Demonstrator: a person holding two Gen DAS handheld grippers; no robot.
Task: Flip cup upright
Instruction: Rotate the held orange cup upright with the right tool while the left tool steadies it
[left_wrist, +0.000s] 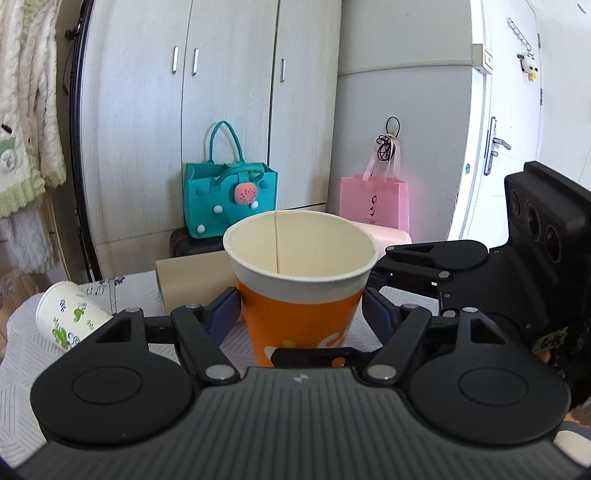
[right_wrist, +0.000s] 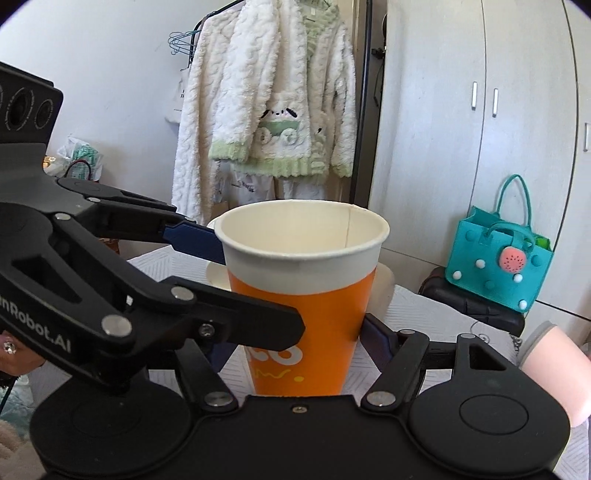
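The orange paper cup (left_wrist: 301, 295) stands upright on the quilted white tabletop (left_wrist: 22, 354). The left gripper (left_wrist: 300, 308) pinches its smooth tapered wall with both blue-padded fingers (left_wrist: 221, 310). The right gripper (right_wrist: 295, 332) also has its fingers (right_wrist: 376, 334) against the cup, one finger hidden. A green-printed paper cup (left_wrist: 70, 317) lies tilted near the tabletop's left edge.

Both wrist cameras sat close behind the orange cup (left_wrist: 301, 295), the left facing the wardrobe (left_wrist: 221, 110), the right the hanging robe (right_wrist: 266, 92); both shared the teal bag (left_wrist: 231, 199).

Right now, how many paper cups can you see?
2. The orange-and-white paper cup stands upright between both grippers; a white paper cup with green prints lies tipped, far left. Others may be hidden.
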